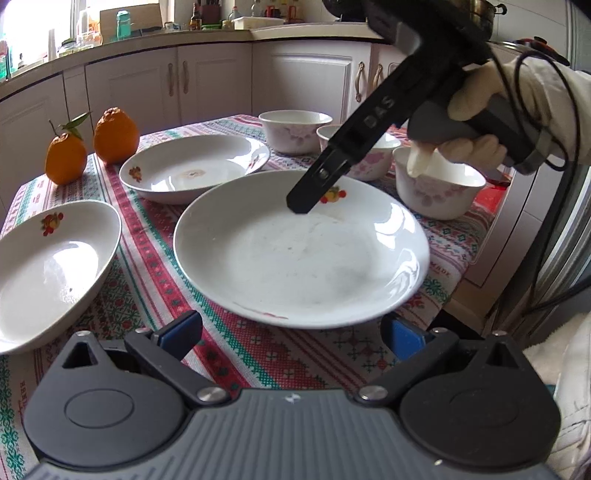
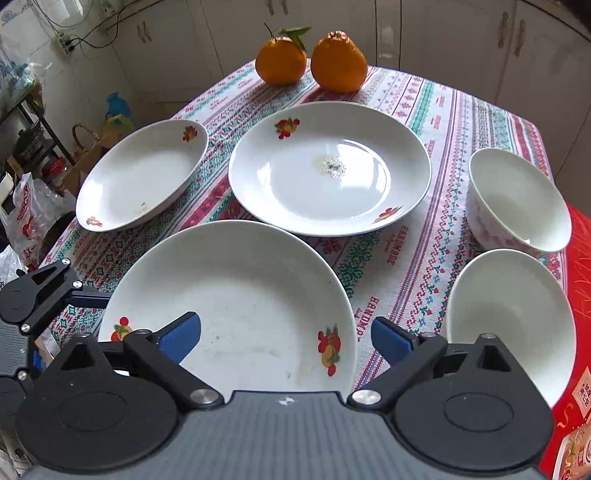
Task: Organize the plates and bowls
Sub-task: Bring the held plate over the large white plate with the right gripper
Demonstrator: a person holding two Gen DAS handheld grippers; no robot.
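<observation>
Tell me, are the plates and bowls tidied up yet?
Not yet. Nothing is stacked: three plates lie apart on the tablecloth, and the bowls stand separately. The right gripper, open, straddles the near plate rim without pinching it. The left gripper is open and empty. All stacking remains.

Daylight is pouring in through a window (image 1: 33, 22) at the far left, washing out the glass. A curved run of cream cabinets (image 1: 207, 81) with long handles is wrapping around the kitchen, and bottles and jars (image 1: 122, 24) are crowding the counter (image 1: 147, 46) above them. The worktop is wearing a striped red, green and white cloth (image 2: 436, 122). Off to one side, a wall socket (image 2: 64, 44) is trailing cables, a wicker basket (image 2: 86, 138) is sitting on the floor, and plastic bags (image 2: 29, 214) are slumping nearby.
</observation>
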